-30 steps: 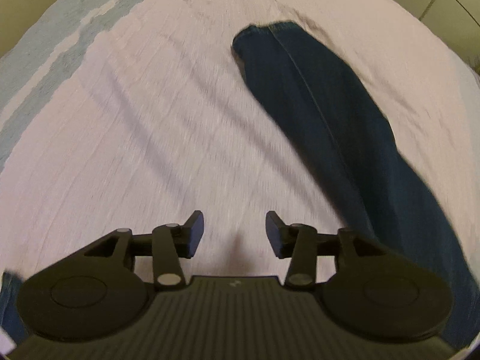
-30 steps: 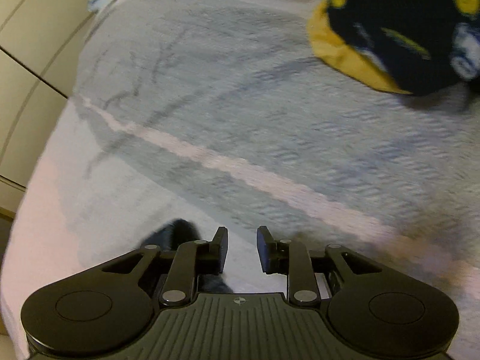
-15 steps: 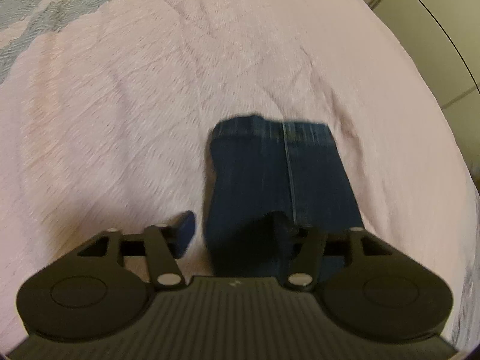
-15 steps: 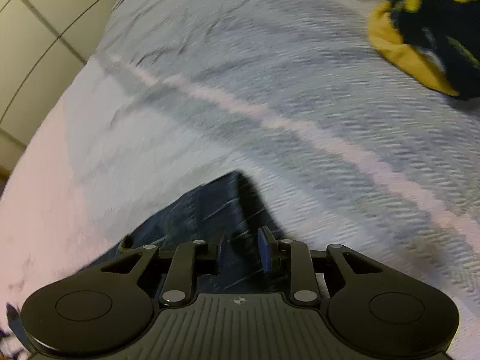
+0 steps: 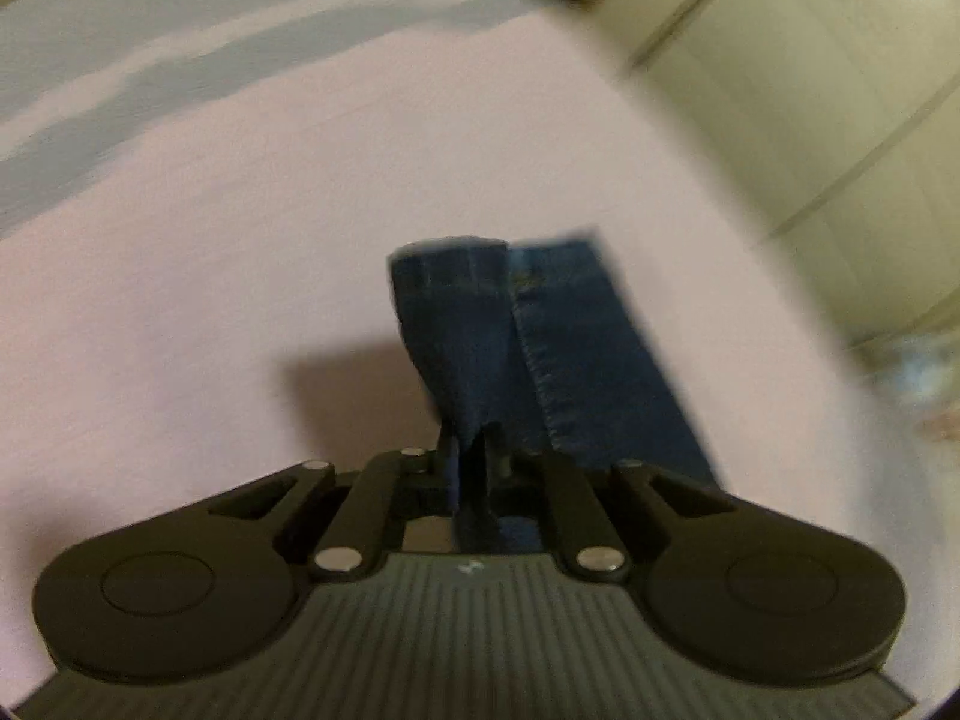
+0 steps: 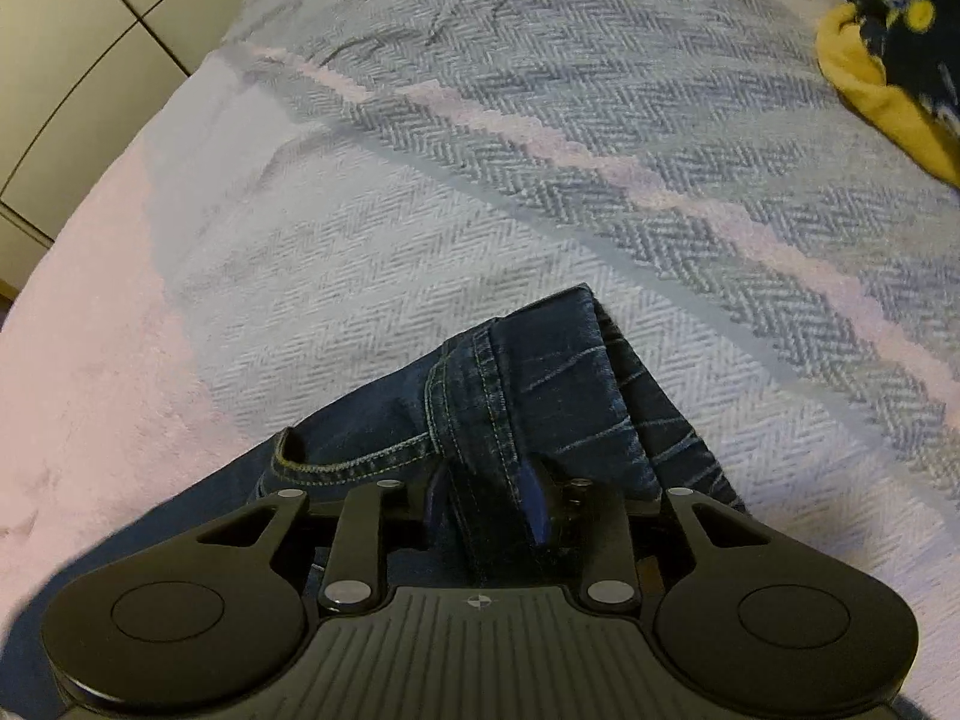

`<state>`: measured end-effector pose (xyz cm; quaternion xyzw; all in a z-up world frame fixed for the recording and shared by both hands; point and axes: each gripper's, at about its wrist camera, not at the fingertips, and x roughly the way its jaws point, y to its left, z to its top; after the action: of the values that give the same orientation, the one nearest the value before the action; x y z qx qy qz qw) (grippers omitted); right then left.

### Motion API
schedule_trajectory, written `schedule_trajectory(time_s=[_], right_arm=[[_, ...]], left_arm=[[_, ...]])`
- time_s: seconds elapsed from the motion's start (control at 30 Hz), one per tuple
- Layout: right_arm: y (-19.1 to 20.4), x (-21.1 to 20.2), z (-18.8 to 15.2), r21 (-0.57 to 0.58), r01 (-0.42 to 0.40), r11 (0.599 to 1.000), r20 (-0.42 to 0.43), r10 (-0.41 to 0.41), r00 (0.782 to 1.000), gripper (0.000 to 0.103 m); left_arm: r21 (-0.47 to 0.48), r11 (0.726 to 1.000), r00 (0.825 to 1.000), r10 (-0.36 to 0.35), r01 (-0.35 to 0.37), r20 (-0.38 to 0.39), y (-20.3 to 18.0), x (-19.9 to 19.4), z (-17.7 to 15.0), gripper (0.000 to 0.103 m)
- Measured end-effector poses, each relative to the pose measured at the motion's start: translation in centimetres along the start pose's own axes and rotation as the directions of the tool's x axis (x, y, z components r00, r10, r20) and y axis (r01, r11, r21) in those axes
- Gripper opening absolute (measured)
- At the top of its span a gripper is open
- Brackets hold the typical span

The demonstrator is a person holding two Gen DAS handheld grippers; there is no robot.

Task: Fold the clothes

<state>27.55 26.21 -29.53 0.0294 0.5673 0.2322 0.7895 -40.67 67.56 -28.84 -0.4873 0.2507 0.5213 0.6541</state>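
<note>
The left gripper (image 5: 474,468) points steeply down over a pink cover (image 5: 240,300). Its jaws are closing, now narrow, with a pinch of the jeans (image 5: 540,348) between them; the dark blue cloth rises from the pads and hangs out ahead of them. The picture is blurred, so the exact edge caught is hard to tell, but a stitched seam runs down the cloth just right of the jaws, and a hemmed end shows at the far side. A shadow falls on the cover left of the cloth. Blue-grey stripes cross the far left of the cover, and pale cabinet doors (image 5: 810,120) stand beyond it on the right.

The right gripper (image 6: 486,510) also points down, at the jeans (image 6: 540,390) lying where the pink part of the cover (image 6: 90,360) meets its grey herringbone part (image 6: 540,120). Its jaws are opening, though the gap is narrow, and a thick folded band of denim with double stitching sits between them, against the blue pad on the right finger. To the left of the jaws a stitched opening curls up; to the right, faded creases run across the cloth. A pink stripe crosses the herringbone beyond. At the far right corner lies a dark garment (image 6: 888,48) with yellow lining, well apart from the jeans.
</note>
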Motion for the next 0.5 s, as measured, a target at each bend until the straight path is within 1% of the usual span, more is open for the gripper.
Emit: schedule_trajectory(time_s=[0.03,0.07,0.1,0.13,0.17,0.2,0.23,0.27,0.3,0.37,0.4,0.43,0.47,0.5], right_arm=[[0.0,0.0,-0.1,0.007,0.0,1.0,0.001,0.0,1.0,0.032],[0.0,0.0,0.0,0.01,0.002,1.0,0.001,-0.002,1.0,0.032],[0.1,-0.1,0.0,0.014,0.005,1.0,0.001,-0.005,1.0,0.032],[0.3,-0.1,0.1,0.012,0.009,1.0,0.0,-0.009,1.0,0.032],[0.5,-0.2,0.0,0.004,0.015,1.0,0.0,-0.015,1.0,0.032],[0.7,-0.3,0.0,-0.003,0.02,1.0,0.001,-0.02,1.0,0.033],[0.9,-0.3,-0.2,-0.006,0.019,1.0,-0.001,-0.019,1.0,0.033],[1.2,-0.3,-0.4,-0.009,0.017,1.0,-0.002,-0.017,1.0,0.033],[1.4,-0.3,-0.6,-0.011,0.016,1.0,-0.003,-0.016,1.0,0.033],[1.8,-0.3,-1.0,-0.017,0.012,1.0,-0.005,-0.012,1.0,0.034],[2.2,-0.3,-1.4,-0.02,0.007,1.0,-0.006,-0.007,1.0,0.034],[2.5,-0.4,-1.7,-0.024,0.002,1.0,-0.008,-0.002,1.0,0.034],[2.8,-0.5,-2.1,-0.033,-0.003,0.999,-0.01,0.003,1.0,0.034],[3.1,-0.6,-2.5,-0.041,-0.006,0.999,-0.013,0.006,1.0,0.034]], left_arm=[[-0.016,0.996,0.995,0.089,-0.09,-0.049,2.3,-0.1,-0.8,0.013],[-0.046,0.988,0.987,0.142,-0.145,-0.077,4.2,-0.5,-1.4,0.009],[-0.059,0.982,0.982,0.177,-0.181,-0.069,5.4,-1.3,-1.6,0.009],[-0.048,0.982,0.983,0.181,-0.183,-0.042,5.9,-2.3,-1.4,0.01],[-0.03,0.984,0.984,0.176,-0.177,-0.015,6.1,-3.2,-1.1,0.011],[0.005,0.988,0.988,0.153,-0.153,0.009,5.7,-3.9,-0.5,0.023],[0.043,0.991,0.991,0.129,-0.13,0.028,5.2,-4.3,0.1,0.038],[0.086,0.991,0.994,0.105,-0.107,0.036,4.5,-4.2,0.9,0.043],[0.129,0.988,0.996,0.083,-0.087,0.042,3.6,-4.0,1.8,0.046],[0.207,0.976,0.998,0.059,-0.063,0.023,2.0,-2.6,3.7,0.052],[0.241,0.969,0.999,0.053,-0.051,-0.004,1.4,-1.5,4.6,0.063],[0.272,0.961,0.998,0.052,-0.041,-0.03,0.9,-0.4,5.4,0.065],[0.286,0.958,0.997,0.054,-0.034,-0.062,0.6,0.9,5.8,0.065],[0.278,0.96,0.994,0.044,-0.014,-0.104,0.6,2.0,6.0,0.058]])
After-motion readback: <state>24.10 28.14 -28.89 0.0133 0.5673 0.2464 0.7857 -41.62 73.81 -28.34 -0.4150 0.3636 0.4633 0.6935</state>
